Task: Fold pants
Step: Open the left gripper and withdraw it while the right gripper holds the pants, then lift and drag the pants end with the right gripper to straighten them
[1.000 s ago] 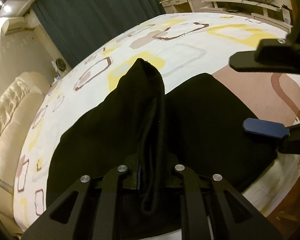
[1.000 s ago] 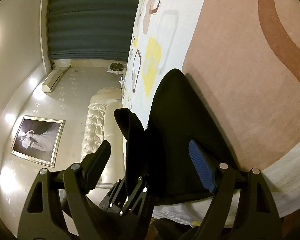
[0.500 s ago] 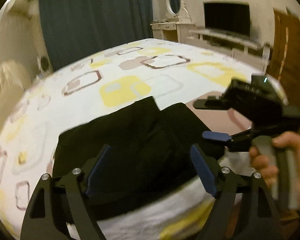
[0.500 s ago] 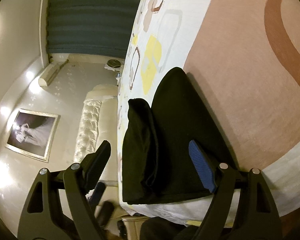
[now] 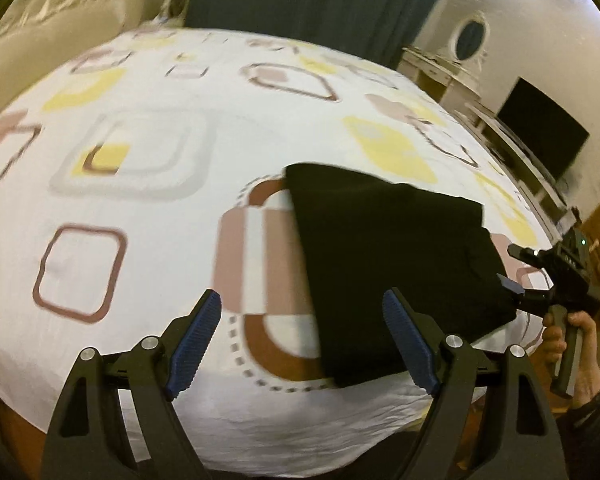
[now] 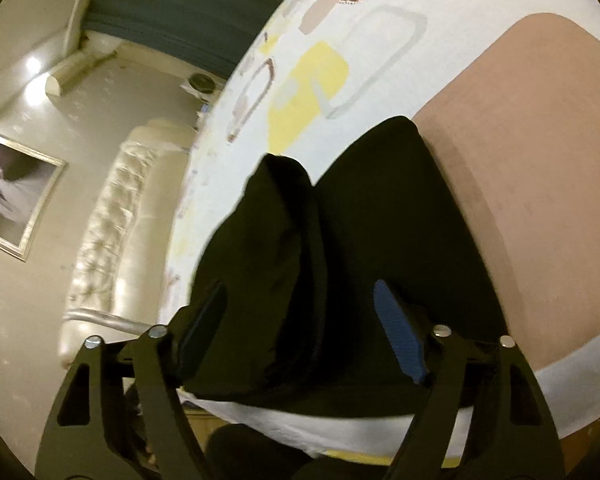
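Now that the left gripper has let go and swung aside, its fingers gape empty, pants off to their right on the bed. Right gripper fingers have just been closing, pants between them, not pinched. Fold laid.

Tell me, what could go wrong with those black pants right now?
The pants lie at the bed's near edge, so a tug could slide them off. In the right wrist view one layer bulges up, so the fold may be uneven. The right gripper straddles the cloth, jaws just closing, and might pinch only some layers.
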`<act>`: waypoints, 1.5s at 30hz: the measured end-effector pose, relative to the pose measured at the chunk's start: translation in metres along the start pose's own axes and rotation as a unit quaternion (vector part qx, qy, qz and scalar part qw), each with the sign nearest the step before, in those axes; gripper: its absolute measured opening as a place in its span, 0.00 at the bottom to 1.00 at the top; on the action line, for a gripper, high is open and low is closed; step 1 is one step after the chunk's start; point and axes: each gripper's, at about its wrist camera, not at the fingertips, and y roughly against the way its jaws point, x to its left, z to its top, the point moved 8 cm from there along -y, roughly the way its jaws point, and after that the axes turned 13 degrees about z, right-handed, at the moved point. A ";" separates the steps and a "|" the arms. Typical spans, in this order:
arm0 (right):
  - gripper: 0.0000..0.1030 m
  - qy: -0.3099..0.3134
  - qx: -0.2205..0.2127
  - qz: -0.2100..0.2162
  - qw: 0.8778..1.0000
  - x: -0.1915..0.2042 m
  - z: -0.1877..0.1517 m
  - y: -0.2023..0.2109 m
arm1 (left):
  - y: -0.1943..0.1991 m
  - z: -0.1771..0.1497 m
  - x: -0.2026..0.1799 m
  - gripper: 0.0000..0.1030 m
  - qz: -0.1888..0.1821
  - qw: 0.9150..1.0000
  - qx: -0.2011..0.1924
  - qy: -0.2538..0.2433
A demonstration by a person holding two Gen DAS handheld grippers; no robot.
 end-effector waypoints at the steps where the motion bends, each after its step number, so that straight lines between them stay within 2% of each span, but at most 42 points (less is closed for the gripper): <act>1: 0.71 0.000 0.002 -0.005 1.000 -0.001 0.000 -0.003 | -0.002 -0.002 0.005 0.79 -0.003 1.000 0.003 0.007; 4: 0.67 0.006 0.014 -0.017 1.000 0.002 -0.003 -0.011 | -0.009 -0.003 0.012 0.79 -0.005 1.000 0.013 0.018; 5: 0.61 0.009 0.027 -0.019 0.999 0.005 -0.006 -0.016 | -0.012 -0.003 0.013 0.79 -0.006 1.000 0.016 0.018; 9: 0.52 0.024 0.077 -0.029 0.996 0.012 -0.026 -0.039 | -0.014 0.002 0.010 0.79 -0.010 1.000 0.011 0.009; 10: 0.43 0.029 0.083 -0.033 0.996 0.014 -0.030 -0.042 | -0.014 0.002 0.009 0.79 -0.011 1.000 0.011 0.007; 11: 0.29 0.029 0.092 -0.034 0.995 0.015 -0.032 -0.047 | -0.014 0.001 0.009 0.79 -0.013 1.000 0.013 0.006; 12: 0.22 0.029 0.101 -0.037 0.994 0.016 -0.035 -0.051 | -0.014 0.000 0.010 0.79 -0.013 1.000 0.014 0.006; 14: 0.15 0.045 0.108 -0.053 0.992 0.020 -0.038 -0.056 | -0.017 -0.002 0.012 0.79 -0.009 1.000 0.018 0.007; 19: 0.13 0.088 0.088 -0.046 0.991 0.058 -0.032 -0.044 | -0.019 -0.001 0.017 0.79 -0.009 1.000 0.021 0.018; 24: 0.13 0.136 0.055 -0.014 0.989 0.115 -0.016 -0.018 | -0.018 -0.002 0.016 0.79 -0.006 1.000 0.018 0.014; 28: 0.12 0.151 0.035 -0.010 0.988 0.124 -0.002 0.008 | -0.017 -0.003 0.013 0.79 -0.008 1.000 0.015 0.007; 31: 0.12 0.142 0.023 -0.021 0.989 0.107 0.006 0.026 | -0.017 -0.003 0.013 0.79 -0.009 1.000 0.016 0.005; 35: 0.12 0.104 0.018 -0.037 0.994 0.064 0.007 0.041 | -0.018 -0.004 0.012 0.79 -0.010 1.000 0.017 0.004; 42: 0.12 0.037 0.016 -0.052 0.998 -0.012 -0.005 0.034 | -0.020 -0.008 0.007 0.79 -0.011 1.000 0.021 -0.002; 45: 0.12 0.009 0.009 -0.036 0.999 -0.030 -0.009 0.029 | -0.021 -0.009 0.007 0.79 -0.010 1.000 0.022 -0.005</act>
